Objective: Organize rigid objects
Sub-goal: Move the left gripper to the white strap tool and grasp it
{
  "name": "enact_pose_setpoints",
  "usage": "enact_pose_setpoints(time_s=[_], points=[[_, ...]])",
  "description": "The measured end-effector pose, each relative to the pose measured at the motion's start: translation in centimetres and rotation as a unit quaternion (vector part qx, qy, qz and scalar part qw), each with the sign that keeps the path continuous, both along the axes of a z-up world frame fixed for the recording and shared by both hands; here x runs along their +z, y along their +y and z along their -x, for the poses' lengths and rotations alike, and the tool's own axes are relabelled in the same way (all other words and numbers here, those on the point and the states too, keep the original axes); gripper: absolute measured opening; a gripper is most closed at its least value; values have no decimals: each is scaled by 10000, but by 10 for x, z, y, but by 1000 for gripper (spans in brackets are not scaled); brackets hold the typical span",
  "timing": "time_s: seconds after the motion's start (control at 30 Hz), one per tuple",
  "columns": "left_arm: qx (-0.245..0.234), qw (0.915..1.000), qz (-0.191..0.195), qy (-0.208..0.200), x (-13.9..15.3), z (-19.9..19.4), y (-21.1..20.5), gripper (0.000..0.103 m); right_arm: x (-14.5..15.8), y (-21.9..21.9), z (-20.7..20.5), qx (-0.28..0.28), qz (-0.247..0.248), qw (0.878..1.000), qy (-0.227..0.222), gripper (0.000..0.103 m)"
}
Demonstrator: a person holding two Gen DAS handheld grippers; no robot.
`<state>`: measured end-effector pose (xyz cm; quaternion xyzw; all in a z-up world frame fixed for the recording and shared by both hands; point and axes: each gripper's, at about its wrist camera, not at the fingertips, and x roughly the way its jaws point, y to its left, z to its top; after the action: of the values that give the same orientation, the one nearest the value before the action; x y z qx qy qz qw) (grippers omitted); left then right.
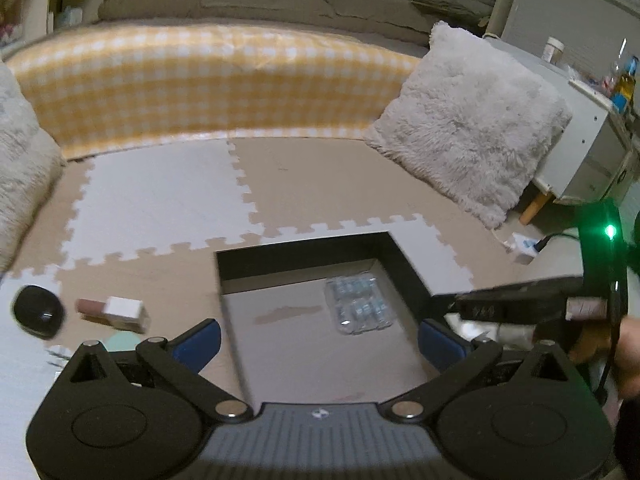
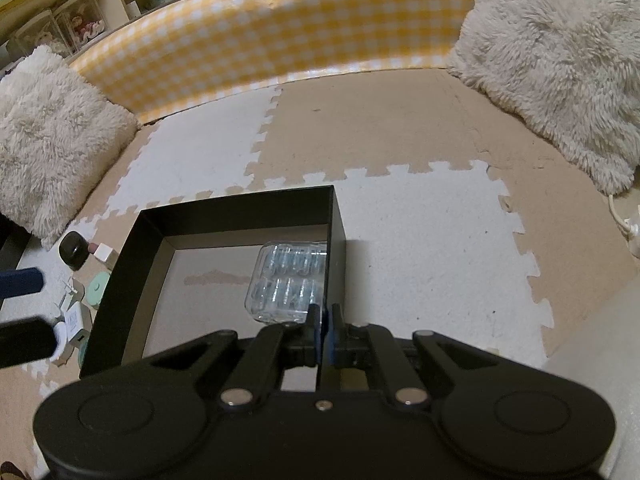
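A black box (image 2: 236,204) with a grey floor lies on the foam mat. In its far right corner rests a clear plastic pack (image 2: 288,280) of small blue-tinted items, also the clear pack (image 1: 358,304) in the left wrist view. My right gripper (image 2: 326,320) is shut on the black box's right wall near the front corner. Above the black box (image 1: 404,260), my left gripper (image 1: 320,344) stands wide open with nothing between its fingers. Left of the box lie a black round object (image 1: 38,312) and a small brown-and-white carton (image 1: 114,312).
More small things sit left of the box: a mint-green round item (image 2: 98,288) and white pieces (image 2: 72,316). Furry cushions (image 1: 468,120) flank a yellow checked bumper (image 1: 208,84). A white cabinet (image 1: 588,148) and a white plug (image 1: 522,248) are at the right.
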<state>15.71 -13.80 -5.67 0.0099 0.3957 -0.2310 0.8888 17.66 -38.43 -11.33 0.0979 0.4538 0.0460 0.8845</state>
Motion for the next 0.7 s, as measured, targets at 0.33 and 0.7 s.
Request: enact_pose_setpoints(time_s=[0.33, 0.7], points=[[405, 9988, -224, -177, 2, 12, 62, 103, -1, 5, -1, -12, 106, 9999, 51, 5], [1171, 9913, -581, 157, -16, -5, 136, 103, -3, 7, -1, 17, 177, 9998, 90, 5]])
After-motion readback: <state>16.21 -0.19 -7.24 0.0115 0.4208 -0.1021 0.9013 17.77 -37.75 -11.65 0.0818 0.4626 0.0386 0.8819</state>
